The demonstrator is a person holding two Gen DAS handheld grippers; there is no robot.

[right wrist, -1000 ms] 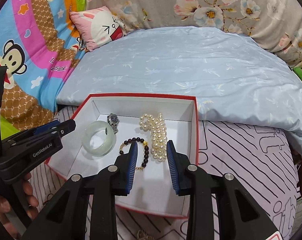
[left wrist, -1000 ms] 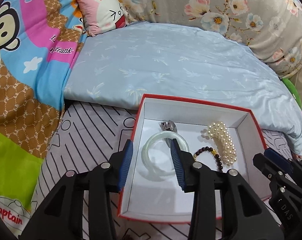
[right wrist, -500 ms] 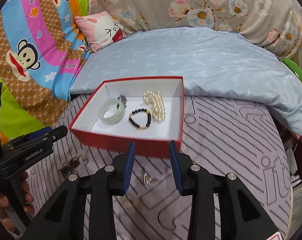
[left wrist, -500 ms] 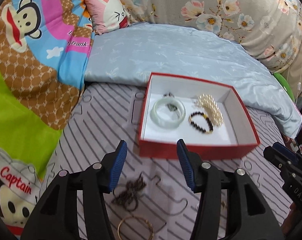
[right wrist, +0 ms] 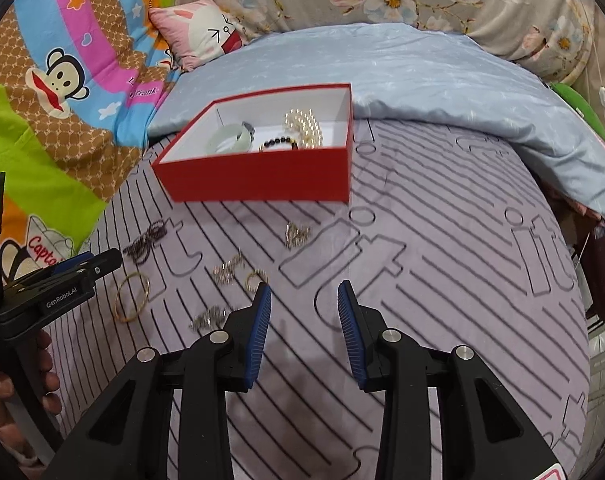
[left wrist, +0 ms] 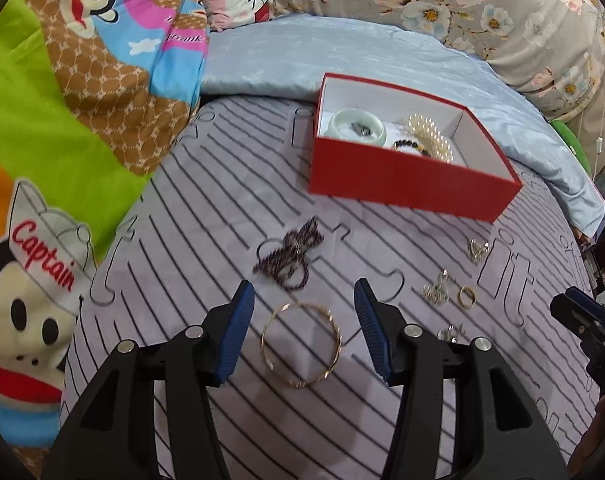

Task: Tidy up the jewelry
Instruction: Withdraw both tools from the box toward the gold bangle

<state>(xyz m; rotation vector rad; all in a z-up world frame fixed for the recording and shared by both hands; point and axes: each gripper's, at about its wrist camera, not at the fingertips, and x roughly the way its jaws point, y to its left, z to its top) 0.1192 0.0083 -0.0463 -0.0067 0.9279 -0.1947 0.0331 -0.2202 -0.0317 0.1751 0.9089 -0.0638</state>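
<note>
Jewelry lies loose on a striped lilac sheet [left wrist: 206, 184]. Left view: the left gripper [left wrist: 304, 320] has just been opening; its ribbed blue pads, spread, frame a thin gold bangle [left wrist: 301, 345] without touching. A dark beaded tangle [left wrist: 290, 254] lies beyond, a red cardboard box [left wrist: 406, 182] farther right.

Right view: the right gripper [right wrist: 301, 322], spread and empty, stands right of a gold ring [right wrist: 255, 279].

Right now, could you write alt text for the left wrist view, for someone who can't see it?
An open left gripper hovers over a gold bangle on a striped bedsheet, nothing held. Beyond lie a dark beaded piece, small earrings and a red box holding bracelets.
</note>
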